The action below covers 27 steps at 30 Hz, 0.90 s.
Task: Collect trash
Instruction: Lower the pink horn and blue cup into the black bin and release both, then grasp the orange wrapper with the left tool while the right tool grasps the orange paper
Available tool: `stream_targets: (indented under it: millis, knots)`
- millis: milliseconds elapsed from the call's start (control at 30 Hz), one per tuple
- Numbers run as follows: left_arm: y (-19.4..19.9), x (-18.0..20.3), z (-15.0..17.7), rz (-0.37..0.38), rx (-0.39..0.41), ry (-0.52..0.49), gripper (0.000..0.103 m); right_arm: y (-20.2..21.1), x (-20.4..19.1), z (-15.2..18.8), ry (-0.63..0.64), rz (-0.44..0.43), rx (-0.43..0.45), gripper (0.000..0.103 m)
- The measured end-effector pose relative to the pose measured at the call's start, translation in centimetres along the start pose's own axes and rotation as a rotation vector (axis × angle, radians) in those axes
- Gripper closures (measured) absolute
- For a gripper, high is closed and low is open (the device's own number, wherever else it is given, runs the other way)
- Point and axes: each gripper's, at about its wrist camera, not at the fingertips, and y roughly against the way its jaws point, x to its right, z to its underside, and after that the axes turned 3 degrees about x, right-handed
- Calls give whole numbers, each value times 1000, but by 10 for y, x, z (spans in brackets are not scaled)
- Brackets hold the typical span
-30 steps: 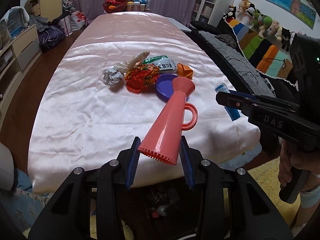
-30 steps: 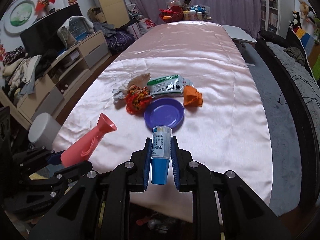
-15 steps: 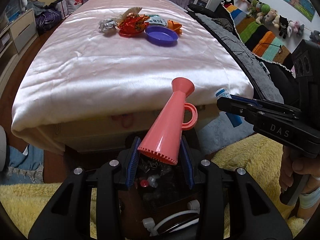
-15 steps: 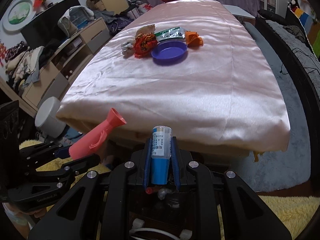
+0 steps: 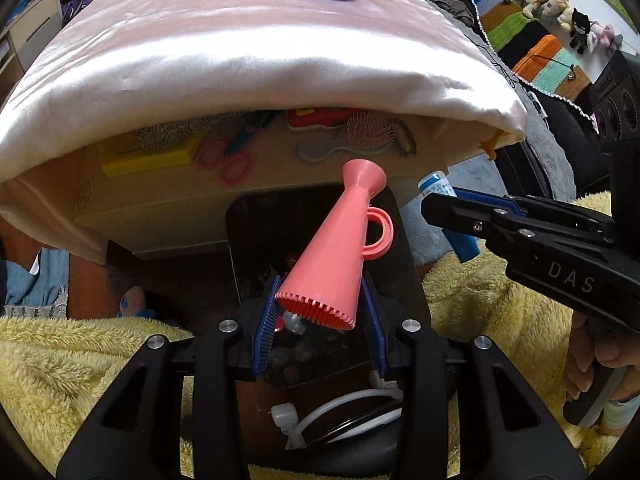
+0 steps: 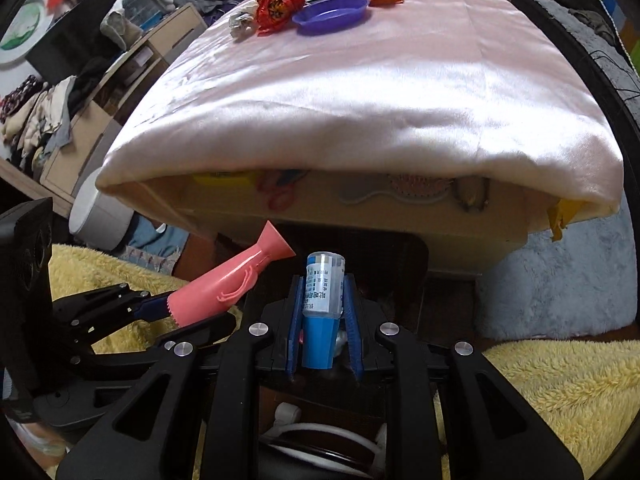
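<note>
The left gripper is squeezing the wide toothed end of a pink plastic cone-shaped horn with a ring handle. The horn is pointing up and away, over a dark bin sitting on the floor under the table edge. The right gripper is pinching a small bottle with a blue cap and a white printed label. The bottle is hanging cap down, just above the same bin.

Behind them, a shiny pink cloth is covering the table. Far back on it, a purple plastic plate is lying beside a red crinkly wrapper. A fluffy yellow rug is lying on the floor.
</note>
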Motion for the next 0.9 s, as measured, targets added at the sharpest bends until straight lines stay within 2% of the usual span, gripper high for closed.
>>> stream_targets:
  millis: [200, 233, 367, 400, 467, 533, 633, 700, 833, 900]
  knots:
    - [-4, 1, -1, 4, -16, 1, 66, 0, 5, -2, -25, -1, -1, 80]
    - [-4, 1, -1, 3, -14, 0, 62, 0, 6, -2, -31, 0, -1, 79]
    - [2, -1, -5, -12, 12, 3, 52, 5, 8, -6, -41, 3, 17, 57]
    - [4, -2, -6, -18, 20, 4, 48, 7, 8, -8, -41, 5, 26, 53]
    - [8, -4, -9, -30, 37, 9, 39, 11, 9, -11, -43, 15, 44, 34]
    - [14, -5, -12, -46, 51, 16, 28, 17, 10, -16, -44, 45, 70, 26]
    - [23, -9, -19, -50, 72, 23, 20, 24, 10, -25, -31, 61, 95, 22]
    - [30, -12, -25, -57, 93, 30, 16, 31, 9, -32, -23, 61, 112, 21]
    - [48, -17, -42, -75, 156, 35, 10, 48, 9, -52, -10, 74, 171, 11]
    - [55, -20, -53, -90, 189, 37, 8, 54, 9, -66, 5, 95, 199, 11]
